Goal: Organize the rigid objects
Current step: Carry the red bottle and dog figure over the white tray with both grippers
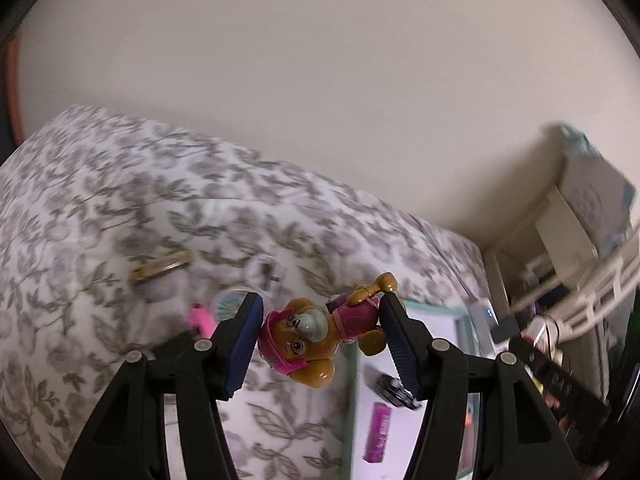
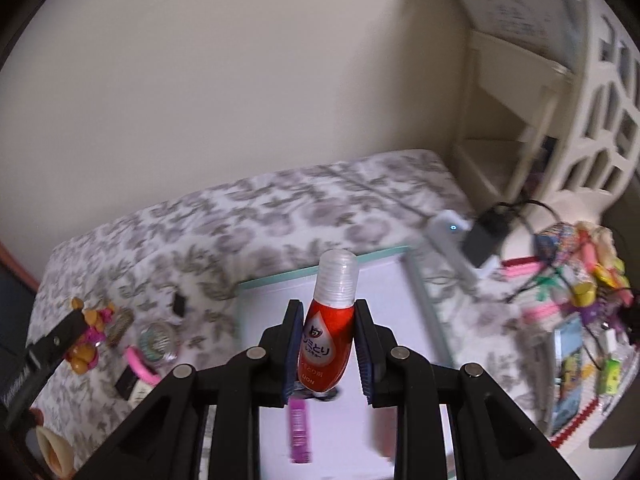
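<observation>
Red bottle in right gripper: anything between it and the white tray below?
Nothing visible. The red bottle is clamped in the right gripper above the white tray. Only a purple tube lies on the tray, with bare surface around it.

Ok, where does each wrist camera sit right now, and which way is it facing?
Left wrist: on the left gripper, looking down along its fingers at the puppy figure it grips, above the floral bedspread.
Right wrist: on the right gripper, looking down at the red bottle it grips, above the white tray.
Shared: bedspread, tray, purple tube, wall; the right view also shows the left gripper with the figure.
</observation>
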